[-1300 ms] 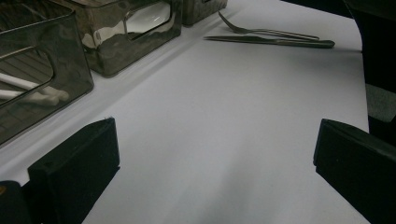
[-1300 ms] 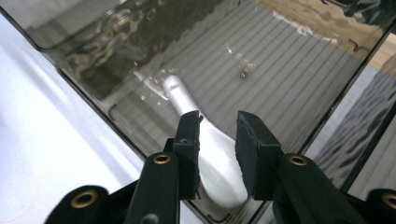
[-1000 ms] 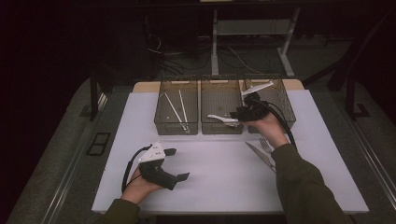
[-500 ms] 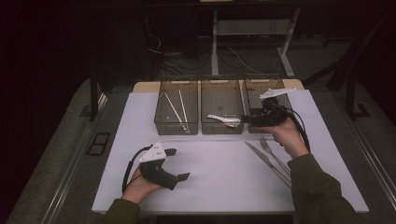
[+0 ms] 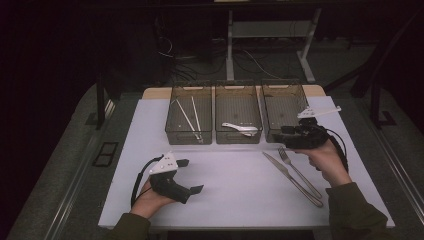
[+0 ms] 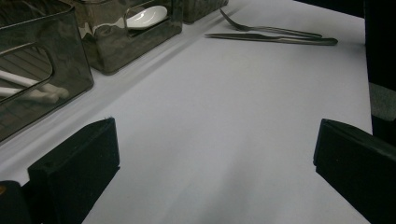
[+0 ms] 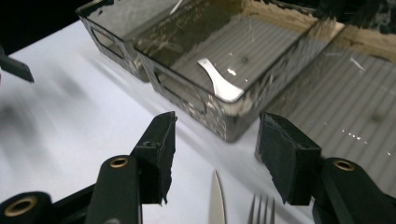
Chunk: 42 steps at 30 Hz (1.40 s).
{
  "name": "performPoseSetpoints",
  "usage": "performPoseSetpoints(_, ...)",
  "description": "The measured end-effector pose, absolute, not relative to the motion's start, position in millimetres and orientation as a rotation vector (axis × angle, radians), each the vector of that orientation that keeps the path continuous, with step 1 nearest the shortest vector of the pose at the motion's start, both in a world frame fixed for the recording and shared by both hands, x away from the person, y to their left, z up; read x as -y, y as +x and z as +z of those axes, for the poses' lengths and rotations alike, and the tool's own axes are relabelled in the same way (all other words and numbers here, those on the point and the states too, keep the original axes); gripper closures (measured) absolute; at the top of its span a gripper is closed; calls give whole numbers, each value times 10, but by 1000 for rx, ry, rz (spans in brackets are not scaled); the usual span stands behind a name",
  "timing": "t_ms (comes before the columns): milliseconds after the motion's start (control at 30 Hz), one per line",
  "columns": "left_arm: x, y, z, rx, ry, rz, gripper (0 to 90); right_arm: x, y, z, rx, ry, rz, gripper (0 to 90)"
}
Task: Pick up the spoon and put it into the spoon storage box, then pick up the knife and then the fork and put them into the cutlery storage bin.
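A white sheet point(image 5: 235, 185) covers the table, whose bare wooden edge point(image 5: 152, 93) shows at the far side. Beyond it the room is dark, with cables on the floor and the pale legs of another table point(image 5: 230, 45). Grey carpet lies to both sides.

Three smoky clear bins stand in a row at the far end of the sheet. The left bin point(image 5: 176, 131) holds white chopsticks point(image 5: 190, 119), the middle bin point(image 5: 238, 137) a white spoon point(image 5: 241, 128), and the right bin point(image 5: 280, 100) looks empty.

A knife point(image 5: 290, 176) and a fork point(image 5: 299, 172) lie side by side on the sheet just in front of the right bin, handles toward the person. In the right gripper view the knife tip and the fork tines sit just below the jaws.

The right gripper point(image 5: 280, 141) hovers above the front edge of the right bin, near the fork tines. Its jaws have just been opening and stand apart with nothing between them. The bin's front wall rises just beyond the fork and knife.

The left gripper point(image 5: 190, 176) rests low on the near left of the sheet, well apart from the cutlery, jaws spread wide and empty.
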State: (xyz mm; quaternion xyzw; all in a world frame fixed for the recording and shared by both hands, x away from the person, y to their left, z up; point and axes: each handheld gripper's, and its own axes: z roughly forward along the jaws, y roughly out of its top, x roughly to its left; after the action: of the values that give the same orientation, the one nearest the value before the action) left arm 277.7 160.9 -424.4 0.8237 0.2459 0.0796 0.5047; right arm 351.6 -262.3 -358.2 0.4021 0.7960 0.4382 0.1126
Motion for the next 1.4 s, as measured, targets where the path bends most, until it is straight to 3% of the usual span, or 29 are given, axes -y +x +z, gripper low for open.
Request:
performPoseSetpoints(567, -1625, 2778, -4236, -589, 1993, 197, 0, 2903, 3221, -3819, -2396, 1241, 1152, 458)
performPoseSetpoints(833, -1621, 2769, -4231, -588, 1993, 199, 0, 3021, 3125, -3947, -2474, 1260, 1008, 518)
performPoseSetpoints(1400, -1623, 2771, -4235, -592, 1995, 202, 0, 3096, 3214, -4122, -2618, 1409, 735, 572)
